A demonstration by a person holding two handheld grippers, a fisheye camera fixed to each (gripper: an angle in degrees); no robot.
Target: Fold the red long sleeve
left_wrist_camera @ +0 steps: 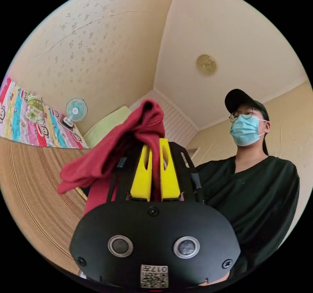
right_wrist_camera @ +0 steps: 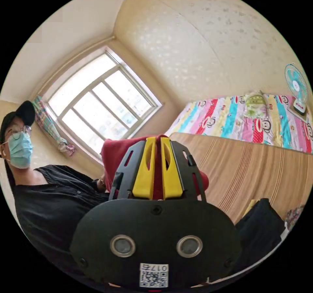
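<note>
while lifted off the striped bed mat (left_wrist_camera: pixel 29 188), red long sleeve (left_wrist_camera: pixel 130 136) bunched between left gripper (left_wrist_camera: pixel 155 143) jaws, draped beyond them; likewise clamped in right gripper (right_wrist_camera: pixel 157 140). no fold made yet, by the look; spreading flat remains.

- Person (left_wrist_camera: pixel 257 188) stands close beside both hand-held grippers; blocks that side.
- Striped bed surface (right_wrist_camera: pixel 260 172) lies open toward the patterned sheet (right_wrist_camera: pixel 247 120).
- Black cloth (right_wrist_camera: pixel 260 228) lies on the bed's near part.
- Fan (right_wrist_camera: pixel 296 88) stands at the far wall.
</note>
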